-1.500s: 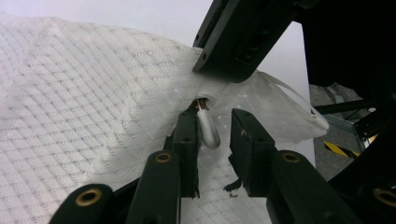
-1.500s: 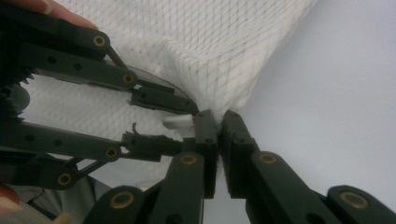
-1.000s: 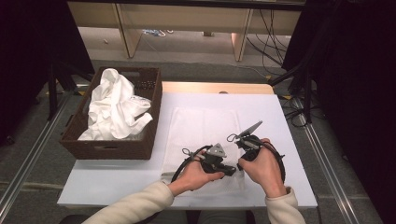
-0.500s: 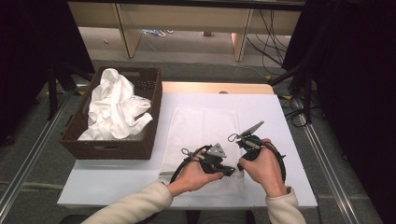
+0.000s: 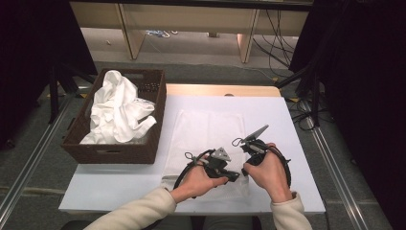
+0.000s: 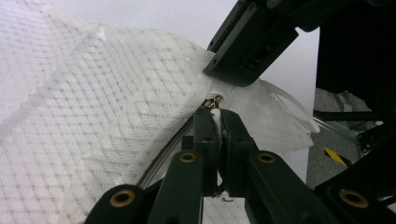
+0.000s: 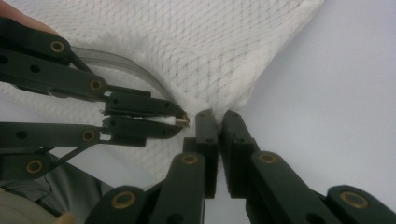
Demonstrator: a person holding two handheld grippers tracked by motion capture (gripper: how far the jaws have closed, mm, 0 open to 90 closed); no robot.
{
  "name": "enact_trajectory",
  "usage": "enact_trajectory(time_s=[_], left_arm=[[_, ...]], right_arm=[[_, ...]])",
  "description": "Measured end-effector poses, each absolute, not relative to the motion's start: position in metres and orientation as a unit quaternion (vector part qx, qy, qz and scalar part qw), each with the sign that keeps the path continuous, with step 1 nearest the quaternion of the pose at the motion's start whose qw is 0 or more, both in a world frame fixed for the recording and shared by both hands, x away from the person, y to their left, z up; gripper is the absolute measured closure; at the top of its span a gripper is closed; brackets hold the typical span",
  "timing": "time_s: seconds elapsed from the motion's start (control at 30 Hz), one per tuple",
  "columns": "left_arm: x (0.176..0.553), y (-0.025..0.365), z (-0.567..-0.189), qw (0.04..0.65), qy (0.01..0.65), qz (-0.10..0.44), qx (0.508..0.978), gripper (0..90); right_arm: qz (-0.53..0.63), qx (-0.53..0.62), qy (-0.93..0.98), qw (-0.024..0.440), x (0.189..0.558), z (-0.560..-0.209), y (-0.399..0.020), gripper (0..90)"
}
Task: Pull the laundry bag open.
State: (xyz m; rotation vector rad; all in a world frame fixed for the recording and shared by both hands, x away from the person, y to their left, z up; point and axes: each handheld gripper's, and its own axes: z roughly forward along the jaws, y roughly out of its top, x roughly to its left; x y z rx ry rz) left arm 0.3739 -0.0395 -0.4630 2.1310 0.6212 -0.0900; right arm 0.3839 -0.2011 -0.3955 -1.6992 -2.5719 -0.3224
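Observation:
A white mesh bag [image 5: 208, 139] lies flat on the white table [image 5: 119, 184]. Both grippers meet at its near right corner. In the left gripper view, my left gripper [image 6: 218, 112] is shut on a small white tab with a brass end at the bag's edge. It looks like a zip pull, and a grey strip curves away below it. My right gripper [image 7: 216, 113] is shut on the mesh bag [image 7: 210, 51] right beside it, pinching a bunched corner. From above, the left gripper [image 5: 234, 176] and right gripper [image 5: 245, 167] almost touch tip to tip.
A dark wicker basket [image 5: 115, 153] holding crumpled white cloths [image 5: 117, 108] stands at the table's left. A wooden strip [image 5: 220, 90] runs along the far edge. Cables [image 5: 282, 33] lie on the floor beyond, and metal rails [image 5: 335, 158] flank the table.

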Motion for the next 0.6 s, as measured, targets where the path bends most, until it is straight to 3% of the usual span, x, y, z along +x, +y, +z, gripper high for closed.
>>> enact_trajectory(time_s=[0.6], left_arm=[[0.3709, -0.0407, -0.4631, 0.442, 0.273, -0.052, 0.853, 86.1]], right_arm=[[-0.095, -0.549, -0.831, 0.005, 0.3847, -0.3998, -0.1968, 87.3]])
